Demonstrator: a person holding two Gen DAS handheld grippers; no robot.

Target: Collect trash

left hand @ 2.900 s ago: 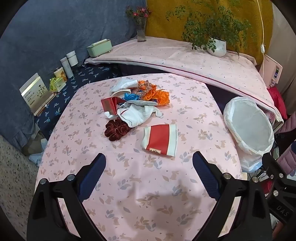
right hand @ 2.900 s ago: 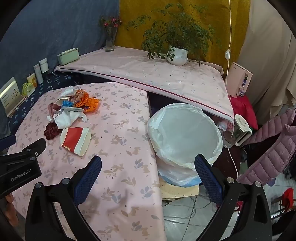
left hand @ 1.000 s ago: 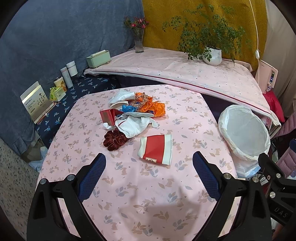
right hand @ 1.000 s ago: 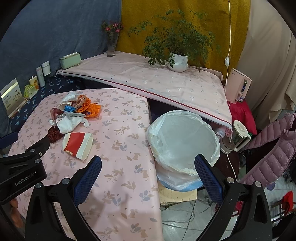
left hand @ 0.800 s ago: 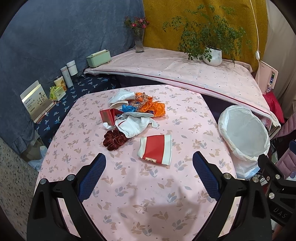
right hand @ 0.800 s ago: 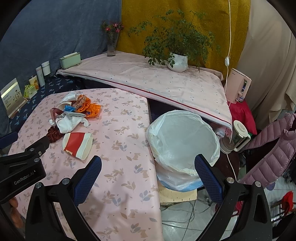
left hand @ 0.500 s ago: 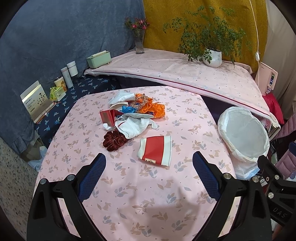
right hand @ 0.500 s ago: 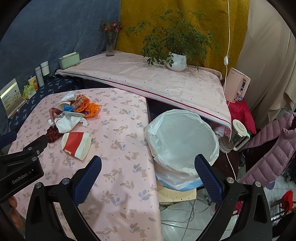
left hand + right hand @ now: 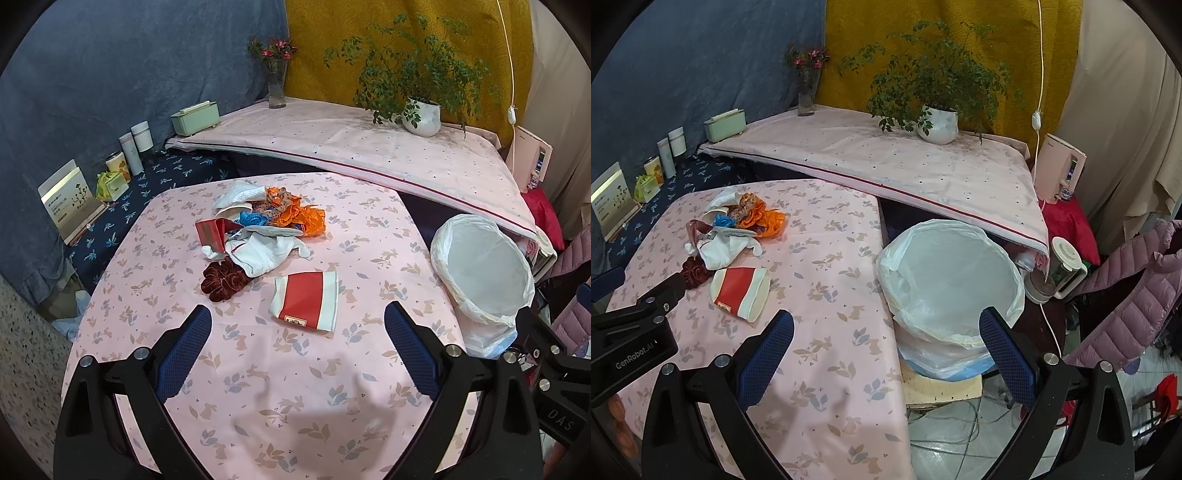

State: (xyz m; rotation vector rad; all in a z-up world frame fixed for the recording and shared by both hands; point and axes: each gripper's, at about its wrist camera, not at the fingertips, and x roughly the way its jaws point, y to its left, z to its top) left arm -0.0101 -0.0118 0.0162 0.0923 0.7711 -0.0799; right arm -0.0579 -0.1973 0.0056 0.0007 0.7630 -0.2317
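Observation:
On the pink leaf-print table (image 9: 258,387) lies a flattened red and white paper cup (image 9: 306,301) (image 9: 740,290). Behind it sit a dark red scrunchie (image 9: 223,278), a white cloth (image 9: 264,251), a red carton piece (image 9: 212,232), blue scraps and orange wrappers (image 9: 301,216) (image 9: 762,216). A bin lined with a white bag (image 9: 482,273) (image 9: 949,284) stands off the table's right edge. My left gripper (image 9: 297,326) hovers open above the near table, short of the cup. My right gripper (image 9: 884,332) is open over the table's right edge, by the bin.
A raised pink-covered ledge (image 9: 351,151) behind the table carries a potted plant (image 9: 423,116), a flower vase (image 9: 277,86) and a green box (image 9: 194,118). Cups and a card stand (image 9: 68,201) line the dark blue strip at left. A purple jacket (image 9: 1126,295) and cables lie right.
Both views have drawn back and risen slightly since the earliest frame, so the trash pile and bin look a bit farther off. Nothing on the table has moved.

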